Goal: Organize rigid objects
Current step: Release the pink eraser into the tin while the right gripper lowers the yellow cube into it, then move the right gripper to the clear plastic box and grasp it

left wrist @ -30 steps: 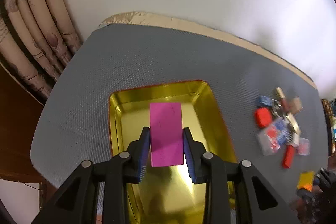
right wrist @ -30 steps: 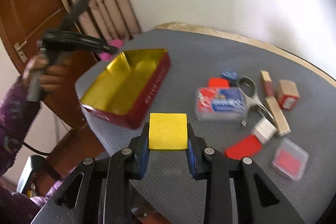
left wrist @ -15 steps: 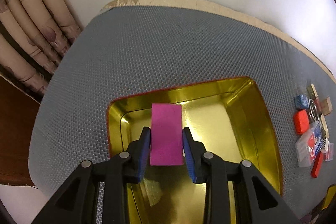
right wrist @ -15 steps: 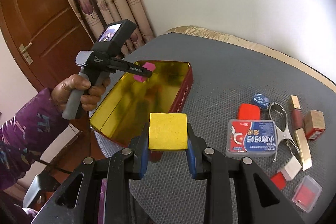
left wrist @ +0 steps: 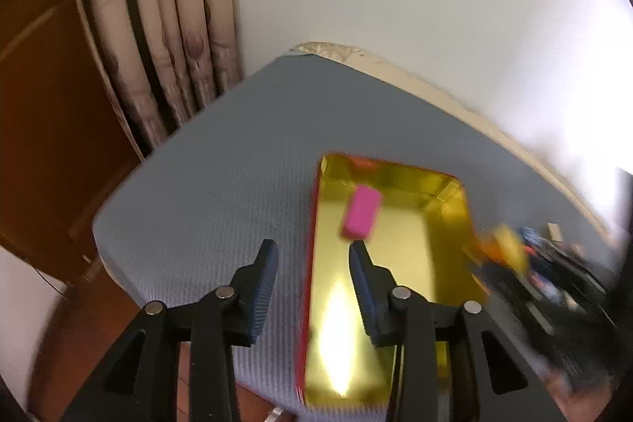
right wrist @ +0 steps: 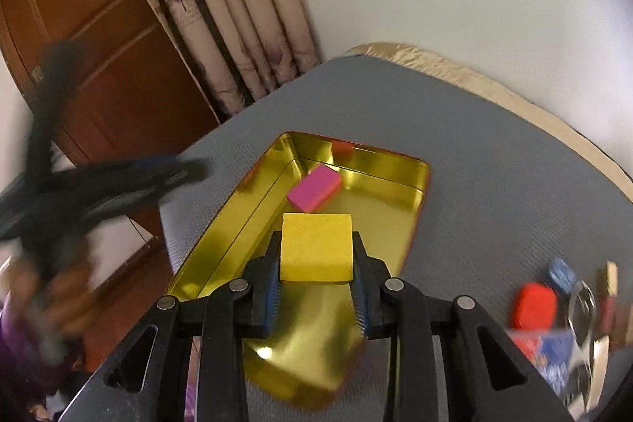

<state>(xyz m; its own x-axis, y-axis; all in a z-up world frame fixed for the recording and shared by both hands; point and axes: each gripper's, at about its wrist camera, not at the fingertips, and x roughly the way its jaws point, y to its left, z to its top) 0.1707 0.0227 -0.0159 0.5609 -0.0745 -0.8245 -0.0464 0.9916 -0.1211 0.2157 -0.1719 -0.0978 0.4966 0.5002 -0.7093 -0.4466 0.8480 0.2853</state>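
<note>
The gold tray (right wrist: pixel 395 169) lay on the grey surface (left wrist: pixel 221 184) with bare mat along its 9 o'clock rim, and the pink block (left wrist: pixel 361 211) rested on the tray floor toward the far end at 12 o'clock, apart from the walls. The left gripper (left wrist: pixel 311 260), which gripped that block half a second before, now stood with fingers wide and empty beside the tray's 9 o'clock edge. The right gripper (right wrist: pixel 316 277) had moved over the tray, fingers clamped on the yellow block (right wrist: pixel 315 247).

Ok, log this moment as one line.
left hand-held gripper: open | pink block: in gold tin | right hand-held gripper: holds yellow block over tin
</note>
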